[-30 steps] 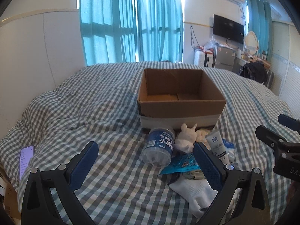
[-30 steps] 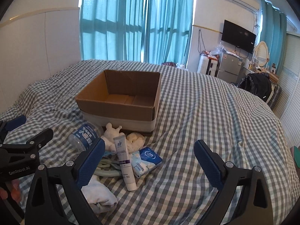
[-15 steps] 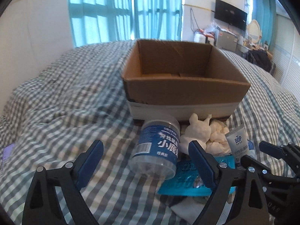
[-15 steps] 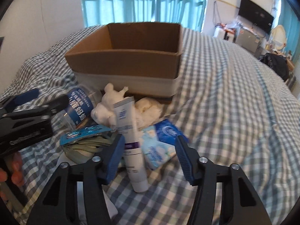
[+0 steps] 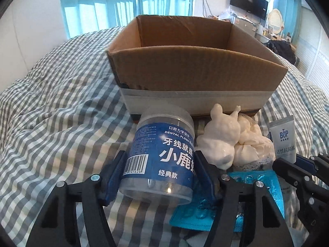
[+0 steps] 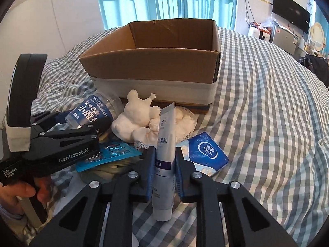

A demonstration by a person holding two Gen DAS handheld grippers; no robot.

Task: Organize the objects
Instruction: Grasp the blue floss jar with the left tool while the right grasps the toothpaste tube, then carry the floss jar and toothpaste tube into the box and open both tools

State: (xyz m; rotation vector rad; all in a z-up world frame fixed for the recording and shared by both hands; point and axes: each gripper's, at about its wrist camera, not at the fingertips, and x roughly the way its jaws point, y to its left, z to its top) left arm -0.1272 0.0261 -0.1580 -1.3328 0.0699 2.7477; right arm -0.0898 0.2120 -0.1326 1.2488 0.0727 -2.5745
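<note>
On the checked bed (image 6: 267,113), the open brown cardboard box (image 5: 191,70) stands just behind the clutter, where the left claw (image 5: 158,177) grips the clear blue-labelled dental floss jar (image 5: 164,156) lying on its side and the right claw (image 6: 164,170) clamps the white toothpaste tube (image 6: 165,156), open bedding stretching right.

Left hand-held gripper (image 5: 159,170) clamps dental floss jar (image 5: 162,156) before cardboard box (image 5: 193,70).
</note>
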